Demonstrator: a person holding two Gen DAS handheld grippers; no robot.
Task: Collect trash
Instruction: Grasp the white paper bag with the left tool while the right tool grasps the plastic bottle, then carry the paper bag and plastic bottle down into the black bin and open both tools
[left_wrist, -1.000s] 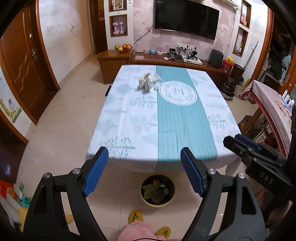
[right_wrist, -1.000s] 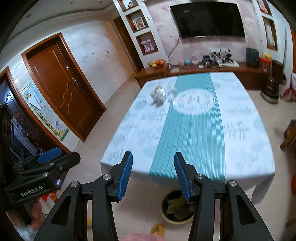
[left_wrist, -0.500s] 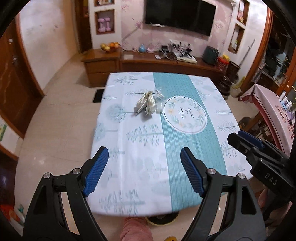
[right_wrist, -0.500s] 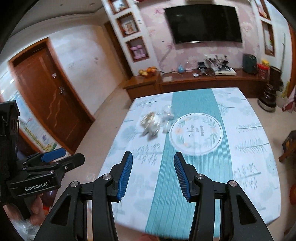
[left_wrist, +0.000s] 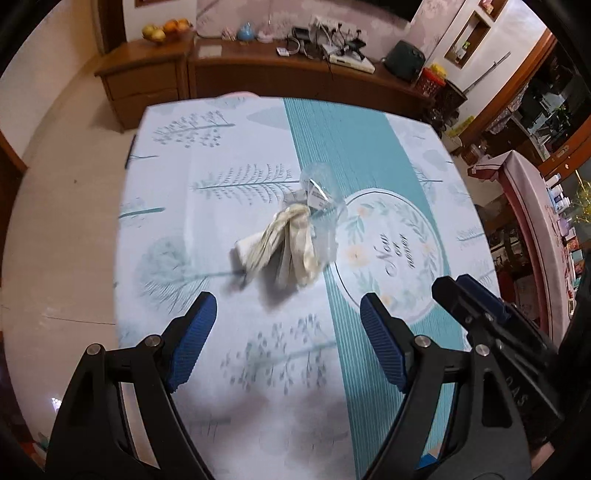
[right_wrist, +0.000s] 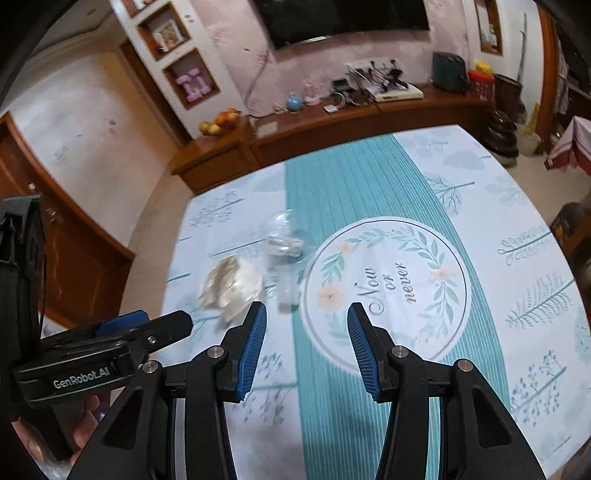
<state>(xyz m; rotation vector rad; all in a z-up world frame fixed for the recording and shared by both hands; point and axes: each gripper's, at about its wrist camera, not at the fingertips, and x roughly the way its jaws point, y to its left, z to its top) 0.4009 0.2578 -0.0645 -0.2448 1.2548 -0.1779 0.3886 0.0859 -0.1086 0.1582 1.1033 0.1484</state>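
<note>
Both hand-held grippers, left (left_wrist: 288, 334) and right (right_wrist: 306, 345), hover released over bare tablecloth (left_wrist: 236, 369), crumpled wrapper (left_wrist: 284, 243) ahead.

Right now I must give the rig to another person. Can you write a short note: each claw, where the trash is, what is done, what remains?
Left claw: open, empty, over the table, aimed at the crumpled paper wrapper.
Right claw: open, empty, above the tablecloth.
Trash: the wrapper and the clear plastic packaging lie touching, left of the round "Now or never" print.
Done: nothing is gripped yet.
Left: pick up both pieces. No bin is visible now.
</note>
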